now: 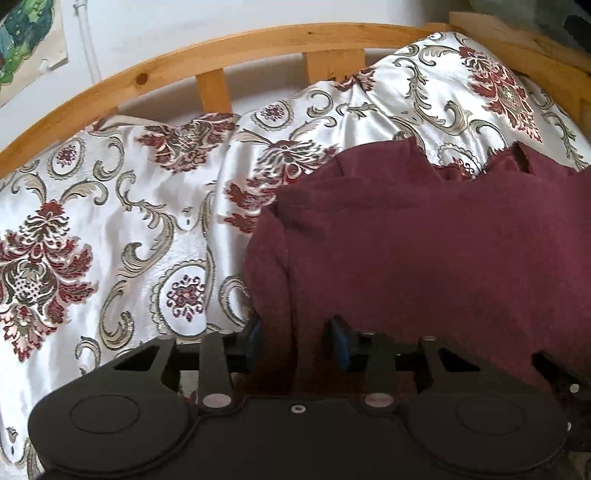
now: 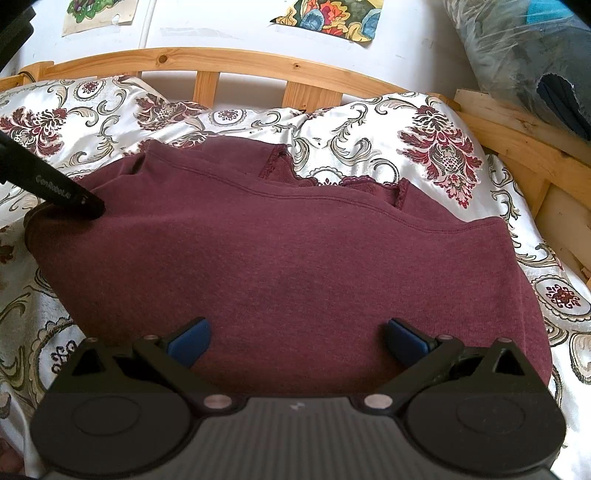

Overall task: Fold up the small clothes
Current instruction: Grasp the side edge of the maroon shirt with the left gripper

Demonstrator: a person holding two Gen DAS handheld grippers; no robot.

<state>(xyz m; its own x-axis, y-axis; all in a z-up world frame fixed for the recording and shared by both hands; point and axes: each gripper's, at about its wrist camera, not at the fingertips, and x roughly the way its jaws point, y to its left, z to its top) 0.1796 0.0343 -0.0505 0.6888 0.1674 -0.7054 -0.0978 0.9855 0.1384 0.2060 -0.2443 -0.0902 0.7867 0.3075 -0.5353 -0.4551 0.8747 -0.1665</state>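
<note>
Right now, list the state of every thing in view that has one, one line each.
Maroon garment: partly folded, lying flat on the bed.
Left gripper: shut on the garment's left edge.
Right gripper: open, above the near edge.
Bedspread: rumpled, spread beneath the garment.

So I'm counting one maroon sweatshirt [image 2: 295, 266] lying on one floral bedspread [image 2: 436, 122], one wooden bed rail [image 2: 236, 61] running behind, two paper pictures [image 2: 332, 18] hanging on the wall, and two grippers, left gripper [image 1: 295, 341] and right gripper [image 2: 297, 341], showing.
</note>
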